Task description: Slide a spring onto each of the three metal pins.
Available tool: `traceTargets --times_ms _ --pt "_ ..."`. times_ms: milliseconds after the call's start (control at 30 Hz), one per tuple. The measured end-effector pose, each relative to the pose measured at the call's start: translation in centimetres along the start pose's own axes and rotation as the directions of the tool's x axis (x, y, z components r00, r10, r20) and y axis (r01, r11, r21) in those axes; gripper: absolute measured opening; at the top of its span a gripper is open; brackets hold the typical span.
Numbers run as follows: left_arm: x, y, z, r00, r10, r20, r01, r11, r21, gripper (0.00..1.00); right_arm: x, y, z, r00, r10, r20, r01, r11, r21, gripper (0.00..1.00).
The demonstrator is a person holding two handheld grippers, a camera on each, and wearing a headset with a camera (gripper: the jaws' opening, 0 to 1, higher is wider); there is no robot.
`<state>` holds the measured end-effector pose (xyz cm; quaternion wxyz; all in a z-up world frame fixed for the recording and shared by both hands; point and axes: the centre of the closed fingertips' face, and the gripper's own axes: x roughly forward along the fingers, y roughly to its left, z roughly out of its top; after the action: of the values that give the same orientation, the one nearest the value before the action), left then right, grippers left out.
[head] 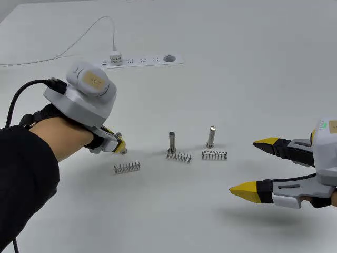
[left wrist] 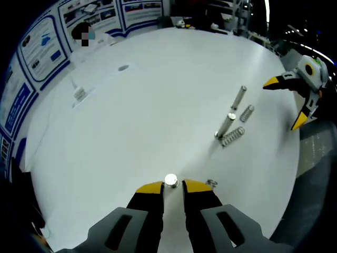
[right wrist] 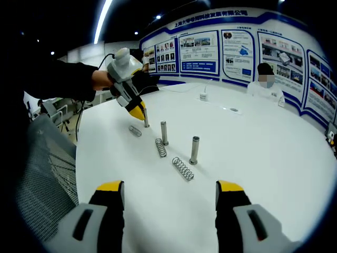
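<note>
— White worktop, broad and plain, with a power strip at the far edge and a cable trailing off left. Wall of posters beyond, in the right gripper view.

— Anything legible?

— Blue headers and Chinese characters, too small to read. No brand to make out on either housing. Pale patch on the left one, marks too blurred.

— And the tongs?

— Left tongs closed around the left pin, yellow tips hugging its shaft just under the top. Right tongs wide apart, holding nothing, hovering to the right of the row.

— Placement of the parts?

— Middle pin and right pin upright and bare. Three springs flat on the worktop, none threaded yet. Left spring just in front of the held pin. Middle spring at the foot of the middle pin, touching or nearly so. Right spring just in front of the right pin.

— Key relation for the next move?

— Probably right spring against right tongs. Nearest of the three, lying to the left of the open tips in the head view. Long axis along the row, flat on the worktop, at right angles to the upright pin. Likely calls for a pinch across the coils, then tipping upright over the pin top. Left tongs farther off and occupied.
</note>
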<state>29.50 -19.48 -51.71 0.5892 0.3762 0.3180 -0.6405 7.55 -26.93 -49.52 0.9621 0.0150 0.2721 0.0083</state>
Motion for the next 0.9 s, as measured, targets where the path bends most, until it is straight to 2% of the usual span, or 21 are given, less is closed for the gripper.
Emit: traceTargets --times_ms 267,500,900 --pt "-0.5 0.0 -0.6 0.9999 -0.002 0.016 0.002 1.000 0.005 0.22 0.0 0.0 0.0 1.0000 0.002 -0.003 -0.002 1.000 -0.001 0.72" --pt "-0.9 -0.5 -1.0 0.9990 -0.032 0.030 0.032 0.999 0.006 0.25 0.1 0.0 0.0 1.0000 0.002 -0.006 -0.002 1.000 -0.003 0.72" --pt "-0.9 -2.2 -2.7 0.9940 -0.105 0.032 0.103 0.993 0.050 0.24 0.2 0.1 0.0 0.9999 0.004 -0.010 -0.004 1.000 -0.003 0.72"
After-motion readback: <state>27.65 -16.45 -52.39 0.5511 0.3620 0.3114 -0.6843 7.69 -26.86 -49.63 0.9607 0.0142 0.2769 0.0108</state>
